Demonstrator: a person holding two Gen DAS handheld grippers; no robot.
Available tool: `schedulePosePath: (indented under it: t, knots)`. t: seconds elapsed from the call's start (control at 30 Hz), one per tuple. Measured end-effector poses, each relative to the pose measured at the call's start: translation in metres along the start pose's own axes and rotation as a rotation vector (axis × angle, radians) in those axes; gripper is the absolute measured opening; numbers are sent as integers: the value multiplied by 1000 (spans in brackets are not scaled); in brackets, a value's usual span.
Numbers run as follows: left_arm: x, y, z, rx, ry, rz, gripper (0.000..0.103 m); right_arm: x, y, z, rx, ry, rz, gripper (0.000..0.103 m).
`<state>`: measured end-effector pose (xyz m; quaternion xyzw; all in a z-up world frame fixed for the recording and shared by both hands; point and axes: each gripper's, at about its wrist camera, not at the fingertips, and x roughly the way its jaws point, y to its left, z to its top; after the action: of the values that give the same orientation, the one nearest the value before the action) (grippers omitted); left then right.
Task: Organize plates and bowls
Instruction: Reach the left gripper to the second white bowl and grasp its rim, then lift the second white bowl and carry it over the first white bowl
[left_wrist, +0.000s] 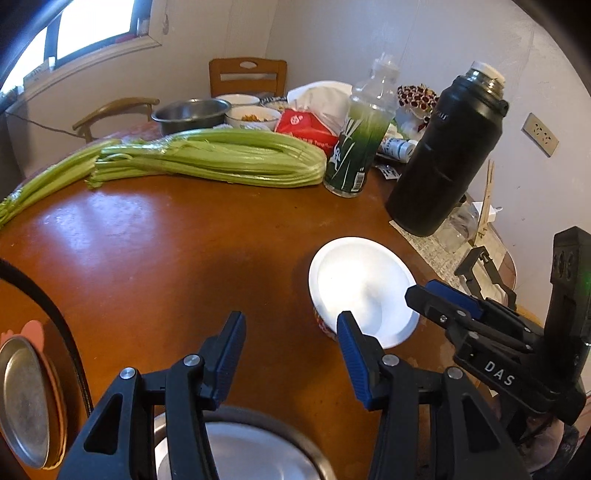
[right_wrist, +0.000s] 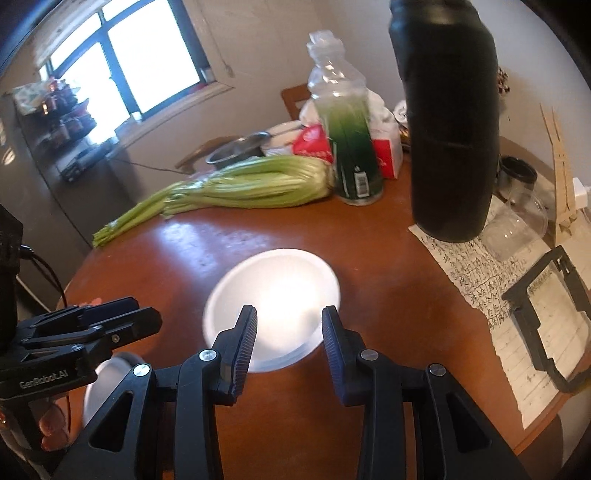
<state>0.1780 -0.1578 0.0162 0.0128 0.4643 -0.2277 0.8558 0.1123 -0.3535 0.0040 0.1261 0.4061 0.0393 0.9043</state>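
One white bowl (right_wrist: 271, 308), two metal plates (left_wrist: 24, 402)

Left gripper (left_wrist: 291, 328): matte black linkage arms with triangular cut-outs, round silver pivot screws at each joint, and blue ribbed pads on the inner faces of the fingers (left_wrist: 349, 345). Seen from the right wrist view, the left gripper's (right_wrist: 147, 314) black side plate carried white lettering "GenRobot.AI", and a thin black cable (right_wrist: 44, 267) looped behind its body.

Right gripper (right_wrist: 289, 332): same black frame, same silver pivot screws, with dark ribbed pads on the fingers (right_wrist: 246, 350). In the left wrist view the right gripper (left_wrist: 415, 291) showed blue pad edges, small screws along its side, white letters "DAS", and a green light on the tall black housing (left_wrist: 569, 280) behind.
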Motion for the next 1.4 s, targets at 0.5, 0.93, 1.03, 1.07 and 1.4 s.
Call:
schedulePosePath:
  t: [0.5,0.93,1.03,1.07,1.4]
  knots:
    - [41,9,12,-64,106,-55,51,46,4,10,-44,95,41,37]
    - [48,35,10,-143,148,-58,49,63,49,3,-109,138,138,34]
    - [44,38,11,-148,137,-48,49,65,55,3,-118,140,138,34]
    - [43,38,11,-145,130,-44,49,64,56,3,-114,137,142,34]
    - [9,39,11,-128,49,-34,49,42,73,10,-144,76,159,34]
